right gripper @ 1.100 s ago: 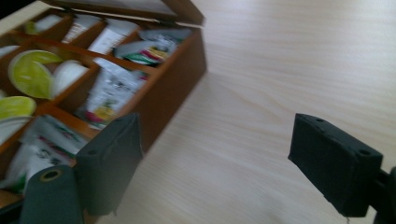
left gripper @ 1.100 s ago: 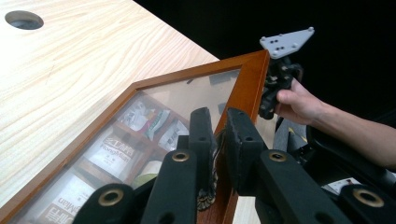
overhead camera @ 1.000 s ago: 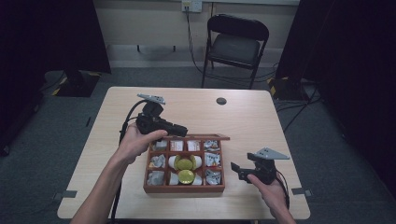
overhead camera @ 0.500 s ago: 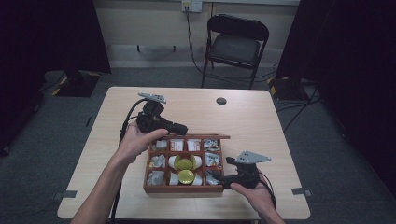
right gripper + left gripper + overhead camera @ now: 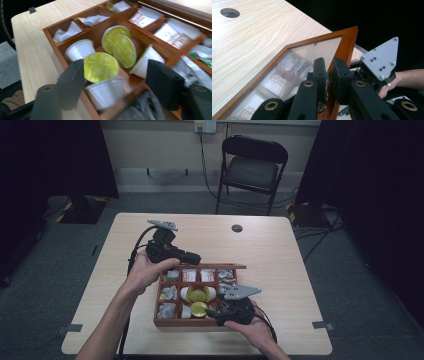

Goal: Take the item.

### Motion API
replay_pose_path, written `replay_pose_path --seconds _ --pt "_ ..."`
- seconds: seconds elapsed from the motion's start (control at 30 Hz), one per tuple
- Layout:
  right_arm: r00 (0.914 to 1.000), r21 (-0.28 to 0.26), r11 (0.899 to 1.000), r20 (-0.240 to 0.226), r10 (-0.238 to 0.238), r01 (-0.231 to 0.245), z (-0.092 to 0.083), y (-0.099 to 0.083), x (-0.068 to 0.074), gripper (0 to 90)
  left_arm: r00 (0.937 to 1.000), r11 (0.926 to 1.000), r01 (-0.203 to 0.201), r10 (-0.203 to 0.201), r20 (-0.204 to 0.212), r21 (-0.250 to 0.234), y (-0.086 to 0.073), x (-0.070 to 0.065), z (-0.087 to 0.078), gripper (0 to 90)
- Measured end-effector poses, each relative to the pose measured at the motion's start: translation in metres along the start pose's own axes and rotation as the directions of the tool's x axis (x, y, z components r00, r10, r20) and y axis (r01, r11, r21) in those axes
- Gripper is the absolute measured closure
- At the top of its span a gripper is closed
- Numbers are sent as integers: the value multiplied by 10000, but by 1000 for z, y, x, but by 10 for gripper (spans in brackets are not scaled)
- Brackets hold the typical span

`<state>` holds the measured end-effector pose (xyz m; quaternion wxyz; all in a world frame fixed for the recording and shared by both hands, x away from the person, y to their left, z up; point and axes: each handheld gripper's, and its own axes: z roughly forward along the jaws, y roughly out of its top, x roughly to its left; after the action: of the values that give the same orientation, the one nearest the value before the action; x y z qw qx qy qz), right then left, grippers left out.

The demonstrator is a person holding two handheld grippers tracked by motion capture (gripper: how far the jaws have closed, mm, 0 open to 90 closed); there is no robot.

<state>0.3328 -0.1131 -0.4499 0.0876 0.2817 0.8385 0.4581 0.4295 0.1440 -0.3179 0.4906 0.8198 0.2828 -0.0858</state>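
High view: my left hand (image 5: 145,270) reaches in from the near left and holds the left gripper (image 5: 192,258) at the far-left corner of the wooden box (image 5: 186,322), which sits mid-desk (image 5: 280,260), slightly near. The right hand (image 5: 252,327) grips the right gripper (image 5: 212,312) over the box's near-right part, jaws pointing left toward the yellow-lidded pods (image 5: 198,308).

Left gripper view: jaws closed down tight on the frame of the glass lid (image 5: 348,42), which stands tilted up off the box. Through the glass I see white sachets; one label looks like "HongMao", not sure. The right gripper's grey plate (image 5: 382,60) sits beyond the lid.

Right gripper view: jaws have just been closing, now about half open, with a yellow-lidded pod (image 5: 100,67) and a white pod (image 5: 106,93) between them. Frame is blurred; I can't tell whether the pads touch either one. The pods fill the box's centre compartment, sachets (image 5: 172,33) in the compartments around it.
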Motion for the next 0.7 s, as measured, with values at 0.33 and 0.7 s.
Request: replay_pose_path --seconds 0.33,0.7 --pt "9986 757 9964 -379 -360 388 32 9 13 361 10000 10000 70 -70 31 11 0 0 0 814" --pt "9998 1591 9871 -7 195 -191 46 14 14 344 10000 10000 8 -8 10 16 0 0 0 814"
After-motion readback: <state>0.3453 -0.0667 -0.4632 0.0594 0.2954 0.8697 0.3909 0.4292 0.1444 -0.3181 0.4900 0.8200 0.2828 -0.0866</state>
